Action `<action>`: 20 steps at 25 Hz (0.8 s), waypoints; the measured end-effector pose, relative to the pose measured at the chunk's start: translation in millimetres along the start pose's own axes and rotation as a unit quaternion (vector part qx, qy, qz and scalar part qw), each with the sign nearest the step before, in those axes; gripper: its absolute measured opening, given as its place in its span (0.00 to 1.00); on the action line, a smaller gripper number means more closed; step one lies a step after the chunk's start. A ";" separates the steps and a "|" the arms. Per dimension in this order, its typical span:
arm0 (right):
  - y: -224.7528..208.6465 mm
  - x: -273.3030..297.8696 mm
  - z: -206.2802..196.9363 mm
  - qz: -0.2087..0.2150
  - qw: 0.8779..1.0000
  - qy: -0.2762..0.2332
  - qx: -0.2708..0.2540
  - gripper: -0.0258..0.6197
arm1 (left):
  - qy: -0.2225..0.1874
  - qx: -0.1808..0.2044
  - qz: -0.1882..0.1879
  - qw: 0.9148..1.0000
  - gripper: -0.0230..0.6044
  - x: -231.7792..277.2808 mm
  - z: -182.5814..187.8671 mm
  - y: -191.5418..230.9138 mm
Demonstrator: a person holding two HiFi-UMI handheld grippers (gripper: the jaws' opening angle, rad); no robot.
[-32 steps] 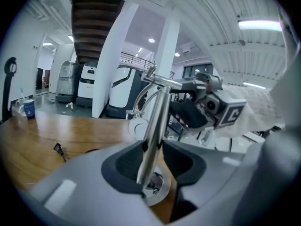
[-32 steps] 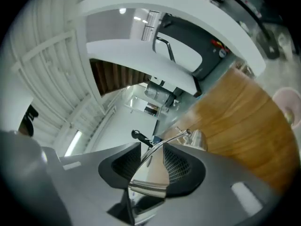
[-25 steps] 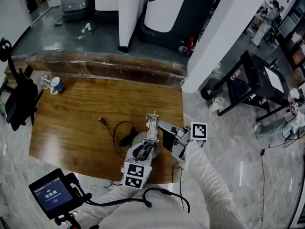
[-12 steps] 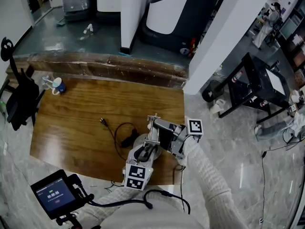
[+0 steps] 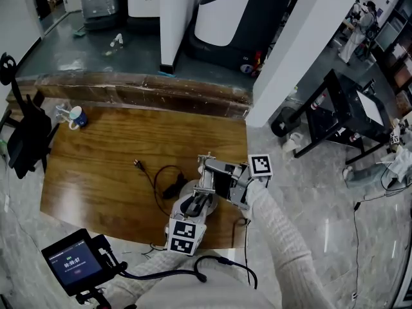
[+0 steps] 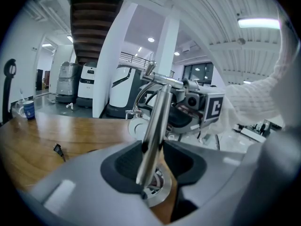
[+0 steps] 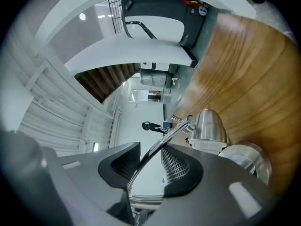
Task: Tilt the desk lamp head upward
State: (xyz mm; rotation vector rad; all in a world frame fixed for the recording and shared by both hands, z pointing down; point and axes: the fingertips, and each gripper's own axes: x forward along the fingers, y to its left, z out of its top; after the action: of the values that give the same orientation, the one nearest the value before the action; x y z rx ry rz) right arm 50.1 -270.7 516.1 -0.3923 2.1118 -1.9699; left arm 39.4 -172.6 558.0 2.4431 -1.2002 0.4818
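Note:
A chrome desk lamp (image 5: pixel 205 170) stands near the front edge of the wooden table (image 5: pixel 109 147). My left gripper (image 5: pixel 195 206) is shut on the lamp's upright pole (image 6: pixel 156 121), just above the round base (image 6: pixel 159 195). Higher up, my right gripper (image 5: pixel 217 180) is shut on the thin curved upper arm (image 7: pixel 160 147). The silver cone-shaped lamp head (image 7: pixel 210 124) shows beyond the right jaws, hanging over the base (image 7: pixel 248 160). In the head view the right gripper hides most of the head.
The lamp's black cord and plug (image 5: pixel 154 176) loop on the table left of the lamp. A blue and white cup (image 5: pixel 76 115) sits at the far left corner. A black chair (image 5: pixel 26 137) stands left of the table, a small screen device (image 5: pixel 69 262) at lower left.
My right gripper moved left from beside the lamp onto its upper arm and closed round it. The left gripper stays on the pole.

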 end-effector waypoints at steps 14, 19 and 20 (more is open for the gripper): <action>5.2 1.1 1.7 -0.031 0.994 0.023 -0.104 0.28 | 0.010 0.000 -0.002 1.000 0.25 6.5 -5.8 2.0; 16.8 3.0 3.5 -0.031 0.987 0.032 -0.151 0.28 | 0.018 -0.003 -0.001 1.000 0.26 8.0 -7.6 2.1; 20.7 3.2 3.3 -0.029 0.986 0.032 -0.163 0.28 | 0.018 -0.003 -0.002 1.000 0.26 8.1 -6.5 1.4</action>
State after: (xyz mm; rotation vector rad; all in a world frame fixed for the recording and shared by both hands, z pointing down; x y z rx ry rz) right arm 47.5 -273.6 495.3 -0.4564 2.4979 -1.6842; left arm 42.0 -175.8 567.6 2.4217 -1.1800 0.5187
